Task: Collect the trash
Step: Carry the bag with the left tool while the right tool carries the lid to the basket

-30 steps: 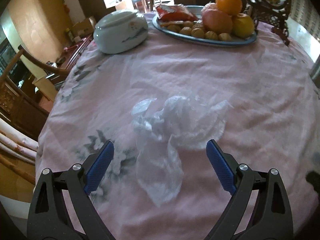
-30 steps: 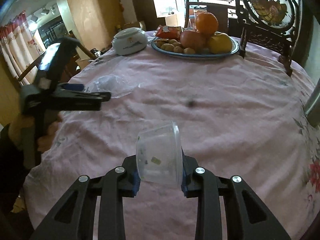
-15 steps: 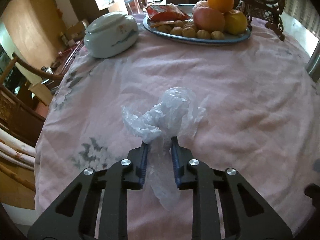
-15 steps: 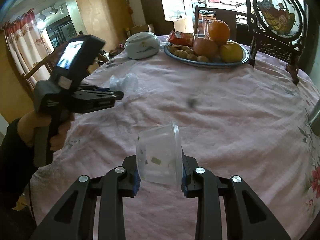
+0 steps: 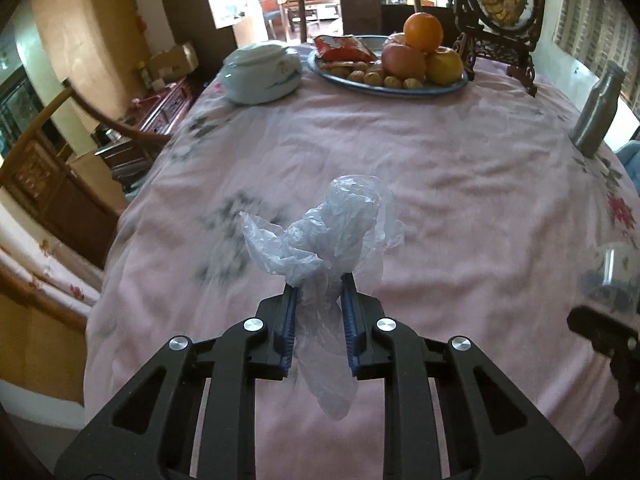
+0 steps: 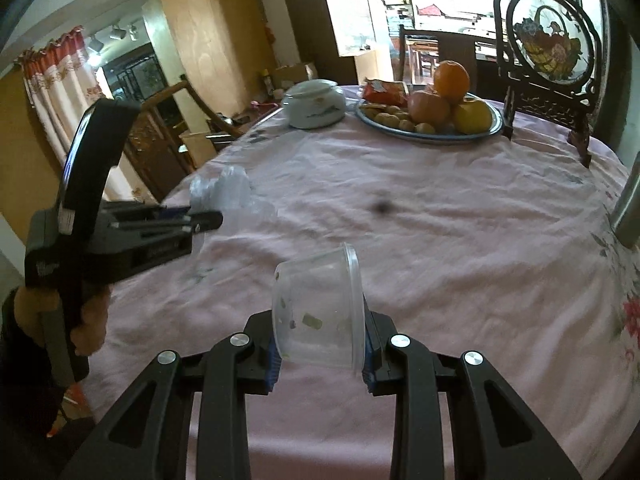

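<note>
In the left wrist view, the left gripper (image 5: 319, 300) pinches a crumpled clear plastic bag (image 5: 332, 236) between its blue pads, which press on the bag's gathered neck. Within the last second the jaws closed in on it from wide open. The bag's long axis runs along the fingers: a puffed bunch stands past the fingertips toward the fruit plate (image 5: 424, 89), and a limp tail hangs back under the jaws. It is thin, wrinkled and see-through, and hangs above the pink tablecloth (image 5: 440, 168). Between the bag and the fruit plate the cloth lies bare and broad. The cloth's near-left edge falls away just left of the bag, toward a wooden chair (image 5: 80, 120). A white lidded bowl (image 5: 262, 74) sits just left of the plate; a metal bottle (image 5: 598, 114) stands well to its right, near the table's edge.

In the right wrist view, the right gripper (image 6: 319, 350) clamps a clear plastic tub (image 6: 318, 308) by its sides. The tub lies tipped over, rim to the right, base to the left, with small scraps stuck inside. It hangs over the near part of the cloth, well short of the fruit plate (image 6: 486, 132). To its left, a hand (image 6: 92, 312) holds the left gripper with the bag.
</note>
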`<state>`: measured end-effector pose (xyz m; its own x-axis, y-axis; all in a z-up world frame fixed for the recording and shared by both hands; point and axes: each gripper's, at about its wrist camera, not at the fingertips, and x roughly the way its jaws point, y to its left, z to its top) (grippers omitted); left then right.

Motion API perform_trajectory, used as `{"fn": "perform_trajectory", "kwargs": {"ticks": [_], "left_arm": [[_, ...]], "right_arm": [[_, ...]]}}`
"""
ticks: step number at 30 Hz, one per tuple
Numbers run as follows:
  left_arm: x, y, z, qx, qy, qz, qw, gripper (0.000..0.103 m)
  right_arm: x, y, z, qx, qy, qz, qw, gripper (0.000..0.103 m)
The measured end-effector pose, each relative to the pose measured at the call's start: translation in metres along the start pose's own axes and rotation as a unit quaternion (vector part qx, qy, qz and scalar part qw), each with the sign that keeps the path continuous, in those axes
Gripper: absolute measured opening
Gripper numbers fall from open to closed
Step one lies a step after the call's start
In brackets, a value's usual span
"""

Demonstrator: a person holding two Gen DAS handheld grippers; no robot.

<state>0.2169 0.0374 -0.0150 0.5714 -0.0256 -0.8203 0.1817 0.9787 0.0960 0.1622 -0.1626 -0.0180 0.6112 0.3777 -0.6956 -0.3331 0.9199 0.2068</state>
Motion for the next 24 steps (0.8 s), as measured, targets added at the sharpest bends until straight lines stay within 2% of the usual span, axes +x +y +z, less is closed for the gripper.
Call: {"fn": "perform_trajectory", "kwargs": {"ticks": [6,16,20,24], "left_arm": [[-0.045,0.014,-0.05,-0.022,-0.01,0.007,0.9997,0.022],[-0.099,0.031,-0.129,-0.059,-0.025,0.013,0.9979,0.022],[-0.123,0.05,-0.163,-0.082,-0.044,0.038,0.995,0.022],[-0.139,0.074,-0.197,-0.107,-0.048,0.056,0.9914,0.022]], "right_arm": [[-0.023,0.032,-0.026,-0.01,-0.01,0.021,1.0,0.031],[-0.054,0.083,-0.065,-0.025,-0.021,0.051,0.998,0.031],[-0.058,0.11,-0.074,-0.041,-0.021,0.069,0.997,0.031],[-0.058,0.153,-0.081,-0.073,-0.017,0.094,0.993,0.031]]}}
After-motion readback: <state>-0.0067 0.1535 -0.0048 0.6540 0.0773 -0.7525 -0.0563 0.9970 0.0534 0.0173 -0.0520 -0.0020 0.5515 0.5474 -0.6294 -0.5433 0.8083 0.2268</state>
